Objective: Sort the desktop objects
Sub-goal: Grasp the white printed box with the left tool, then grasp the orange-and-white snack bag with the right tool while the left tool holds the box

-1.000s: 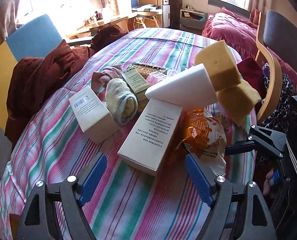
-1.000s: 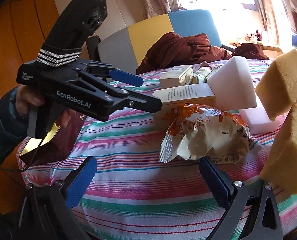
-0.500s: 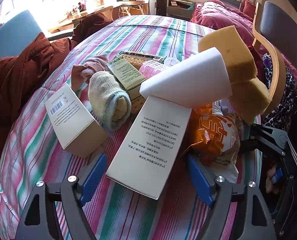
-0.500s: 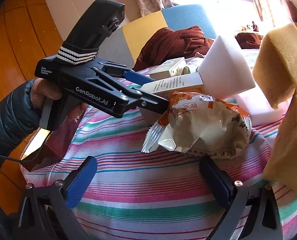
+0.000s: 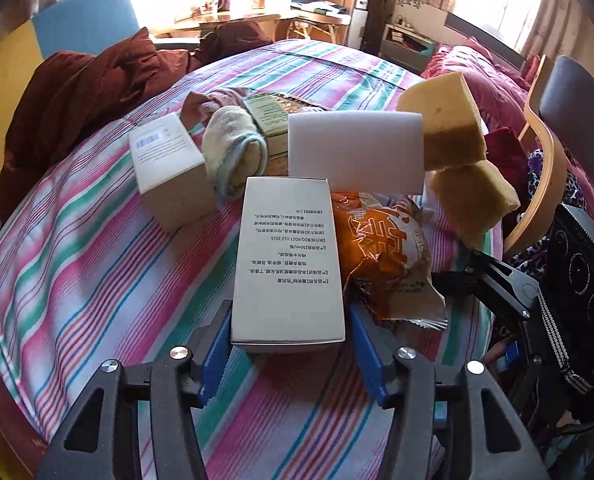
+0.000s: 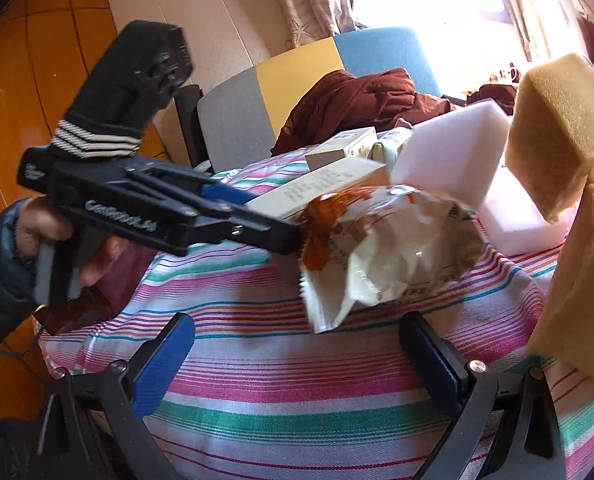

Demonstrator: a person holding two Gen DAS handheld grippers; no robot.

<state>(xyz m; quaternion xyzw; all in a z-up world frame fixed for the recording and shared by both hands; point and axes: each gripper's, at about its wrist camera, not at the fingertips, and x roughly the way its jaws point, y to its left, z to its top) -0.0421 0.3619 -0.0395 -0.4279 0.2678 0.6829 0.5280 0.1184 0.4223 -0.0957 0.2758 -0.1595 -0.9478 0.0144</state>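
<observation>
Worktop [image 5: 77, 264], round, under striped cloth; carries one mixed cluster of goods, no separate groups visible, so sorting judged unfinished.

Change over the last second: left gripper [image 5: 289, 344] advanced from well short of the cluster to straddling the near end of the long white carton [image 5: 287, 256]; carton now square-on between the blue pads, formerly skewed; judged an approach to lifting this carton out of the pile.

Left fingers [image 5: 217, 350]: parted slightly wider than the carton, pads just beside its two long sides; contact not certain; nothing gripped.

Right gripper [image 6: 297, 364]: fingers spread wide, holding nothing, low before the orange snack bag [image 6: 381, 252], apart from it.

Carton: flat on the cloth, touching the snack bag on one side, white foam block [image 5: 355, 152] at its far end; smaller barcode box [image 5: 165, 164], rolled sock [image 5: 235, 152], two yellow sponges [image 5: 449, 124] nearby.
</observation>
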